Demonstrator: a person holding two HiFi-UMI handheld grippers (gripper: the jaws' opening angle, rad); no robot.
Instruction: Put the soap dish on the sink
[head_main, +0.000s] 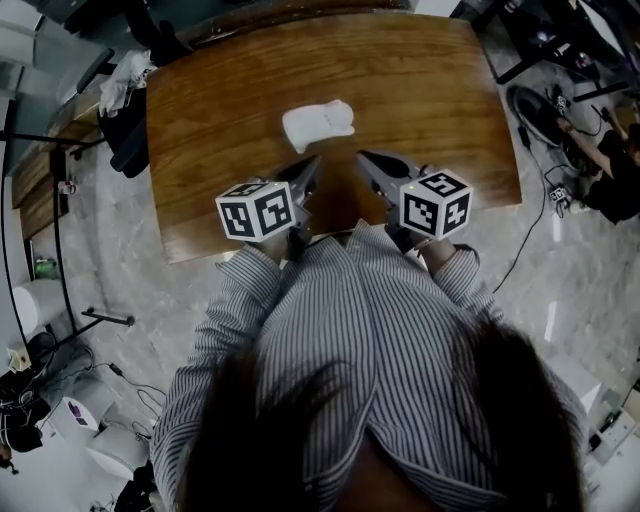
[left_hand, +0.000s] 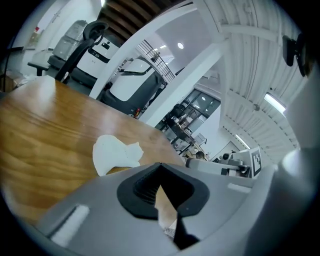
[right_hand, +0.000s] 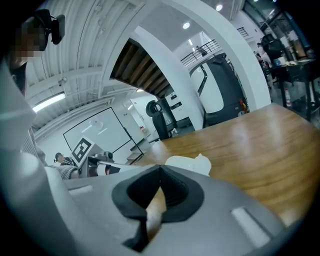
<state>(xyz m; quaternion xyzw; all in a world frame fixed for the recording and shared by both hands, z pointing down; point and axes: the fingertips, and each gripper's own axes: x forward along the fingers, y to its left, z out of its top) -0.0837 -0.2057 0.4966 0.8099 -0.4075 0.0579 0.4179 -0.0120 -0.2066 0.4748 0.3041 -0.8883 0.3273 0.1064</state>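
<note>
A white, irregularly shaped soap dish (head_main: 318, 124) lies on the wooden table (head_main: 220, 130), towards the middle. It shows again in the left gripper view as the white soap dish (left_hand: 116, 154) and in the right gripper view (right_hand: 187, 164). No sink is in any view. My left gripper (head_main: 312, 165) hovers just short of the dish on its near left, jaws shut with nothing between them (left_hand: 160, 165). My right gripper (head_main: 362, 157) sits at the dish's near right, its jaws also together and empty (right_hand: 160, 168). Both point forward and slightly down over the table.
The person's striped shirt (head_main: 360, 330) fills the near side at the table's front edge. A dark chair (head_main: 125, 125) with a white cloth (head_main: 120, 85) stands at the table's far left corner. Cables and gear (head_main: 560, 110) lie on the floor to the right.
</note>
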